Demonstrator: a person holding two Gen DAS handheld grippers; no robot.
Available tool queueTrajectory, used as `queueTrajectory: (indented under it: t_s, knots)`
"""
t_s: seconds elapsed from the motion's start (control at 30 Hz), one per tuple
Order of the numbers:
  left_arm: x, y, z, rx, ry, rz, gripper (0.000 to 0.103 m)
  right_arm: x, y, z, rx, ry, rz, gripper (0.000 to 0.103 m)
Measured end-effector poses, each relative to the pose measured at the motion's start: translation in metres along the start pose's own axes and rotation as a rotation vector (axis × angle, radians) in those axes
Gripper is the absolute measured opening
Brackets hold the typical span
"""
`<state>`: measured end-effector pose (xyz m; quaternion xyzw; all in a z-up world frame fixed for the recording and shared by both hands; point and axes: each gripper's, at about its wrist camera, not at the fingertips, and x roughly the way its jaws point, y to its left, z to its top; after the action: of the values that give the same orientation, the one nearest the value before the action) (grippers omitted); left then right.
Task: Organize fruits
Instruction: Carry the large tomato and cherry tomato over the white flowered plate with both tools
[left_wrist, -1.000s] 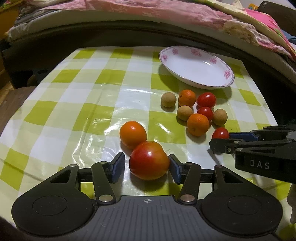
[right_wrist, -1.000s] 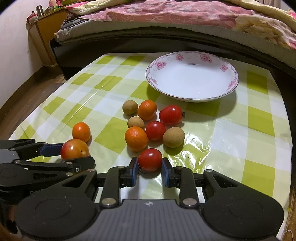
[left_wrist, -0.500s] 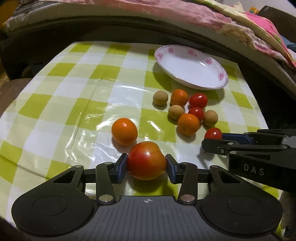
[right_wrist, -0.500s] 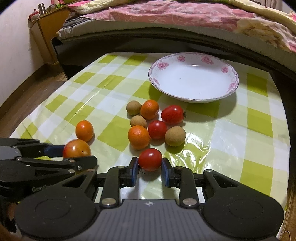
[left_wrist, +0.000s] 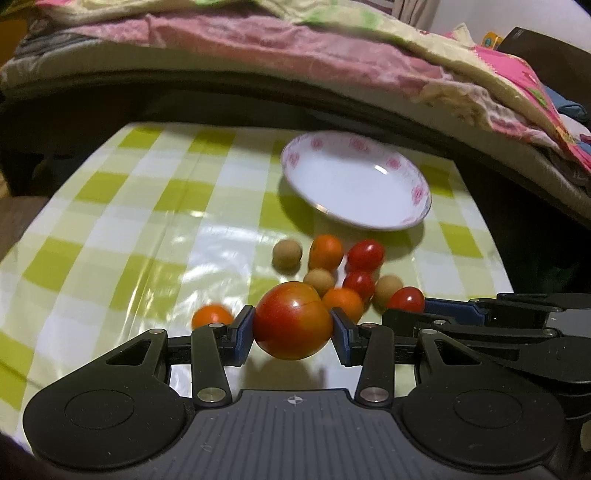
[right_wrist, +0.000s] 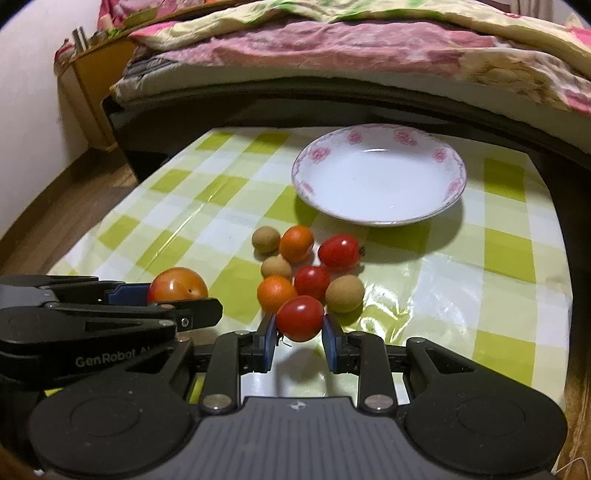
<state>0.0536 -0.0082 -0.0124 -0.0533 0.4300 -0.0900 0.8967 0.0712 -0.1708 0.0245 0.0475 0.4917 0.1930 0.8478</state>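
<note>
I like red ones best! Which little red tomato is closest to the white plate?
The oval cherry tomato at the back of the pile, just right of an orange fruit. The other two red ones sit farther from the plate.

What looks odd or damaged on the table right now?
Nothing is spilled. The big tomato shows a thin crack line near its top and a dark speck on its side. The flowered plate sits level and holds nothing, while loose fruit lies on the checked tablecloth.
</note>
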Motion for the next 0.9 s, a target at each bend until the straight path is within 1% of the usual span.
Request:
queueTrajectory:
  t_s: [0.17,0.43,0.77,0.9]
  knots:
    - [0.008,-0.009,0.020,0.019,-0.031,-0.013,0.051,-0.003,-0.012,0.012,0.042,-0.027,-0.020,0.030]
    - [0.029,-0.025,0.055,0.049,-0.069,-0.028,0.050,0.002,-0.036,0.043,0.083,-0.088,-0.049,0.030]
    - [0.069,-0.031,0.086,0.071,-0.060,-0.040,0.050,0.030,-0.071,0.073,0.088,-0.099,-0.078,0.030]
    - [0.080,-0.031,0.092,0.081,-0.052,-0.037,0.050,0.042,-0.079,0.081,0.081,-0.092,-0.085,0.030]
